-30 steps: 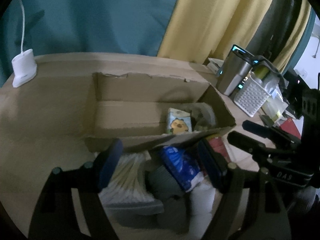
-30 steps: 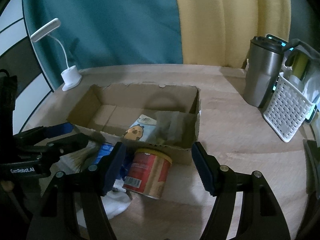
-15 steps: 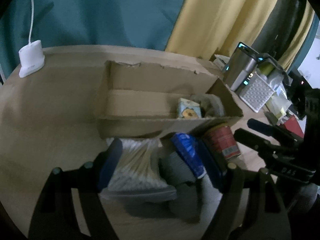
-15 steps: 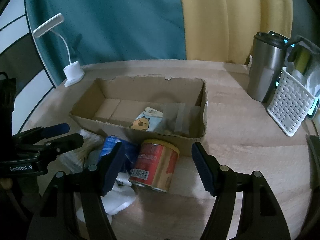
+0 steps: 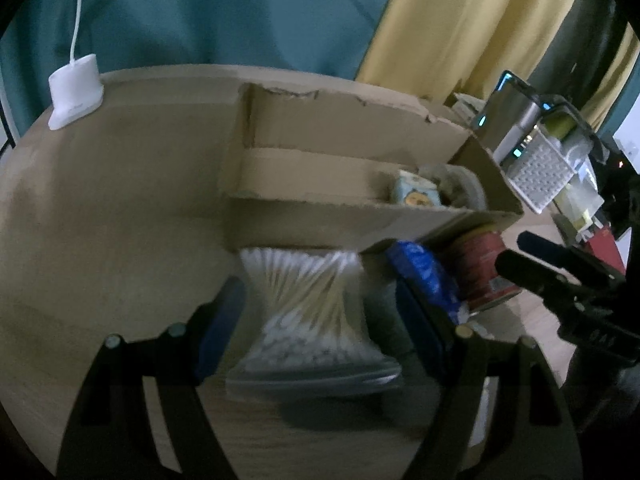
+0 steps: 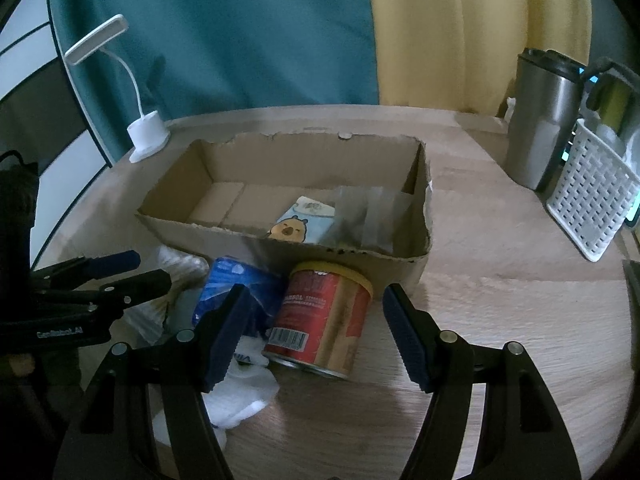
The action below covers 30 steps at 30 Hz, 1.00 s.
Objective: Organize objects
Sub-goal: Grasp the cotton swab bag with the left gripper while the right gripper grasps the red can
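Observation:
My left gripper (image 5: 320,324) is open astride a clear tub of cotton swabs (image 5: 312,312) that lies on the table in front of a torn cardboard box (image 5: 320,216); its pads are not pressed on the tub. My right gripper (image 6: 316,332) is open around a red can with a yellow lid (image 6: 324,320), with gaps on both sides. A blue packet (image 6: 232,284) lies between tub and can, on white cloth (image 6: 240,396). Inside the box (image 6: 280,248) are a cartoon tissue pack (image 6: 300,224) and clear bags (image 6: 372,216). Each view shows the other gripper at its edge.
A white desk lamp (image 6: 148,136) stands at the back left of the wooden table. At the back right are a steel tumbler (image 6: 544,120) and a white perforated basket (image 6: 592,200). Teal and yellow curtains hang behind.
My left gripper has sunk and shifted left, bringing the swab tub centred between its fingers. In the right view the can sits a little more between the fingers.

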Tool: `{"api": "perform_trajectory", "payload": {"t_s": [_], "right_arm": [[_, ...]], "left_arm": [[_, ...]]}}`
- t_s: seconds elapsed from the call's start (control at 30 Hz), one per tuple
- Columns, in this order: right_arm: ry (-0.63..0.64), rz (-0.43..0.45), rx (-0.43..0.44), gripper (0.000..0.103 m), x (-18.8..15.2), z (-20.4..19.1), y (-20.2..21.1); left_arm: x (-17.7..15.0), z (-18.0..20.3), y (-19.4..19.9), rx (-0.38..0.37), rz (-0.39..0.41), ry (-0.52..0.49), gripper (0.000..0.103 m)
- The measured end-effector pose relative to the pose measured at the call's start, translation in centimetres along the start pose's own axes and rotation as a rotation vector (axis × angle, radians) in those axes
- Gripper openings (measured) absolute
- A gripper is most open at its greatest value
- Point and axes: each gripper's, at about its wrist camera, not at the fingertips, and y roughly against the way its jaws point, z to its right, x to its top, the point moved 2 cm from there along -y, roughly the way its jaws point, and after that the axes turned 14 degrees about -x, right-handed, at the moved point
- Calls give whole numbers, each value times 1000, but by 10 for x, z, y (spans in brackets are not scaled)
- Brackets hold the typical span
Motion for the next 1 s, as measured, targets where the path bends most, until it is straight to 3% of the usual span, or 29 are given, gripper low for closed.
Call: {"api": "perform_trajectory", "payload": {"t_s": [0.57,0.9,1.0], "right_arm": [[-2,-51,13,72,-2,0,-21],[3,-67,21,72,-3,-3,-26],[4,-74,22,71,-3,-5,-27]], "left_arm": [[-1,-15,-17,43,-43,15,79],[-6,-15,-19,65,-56,-26,78],[-7,-14,-18,62,-55,-37,71]]}}
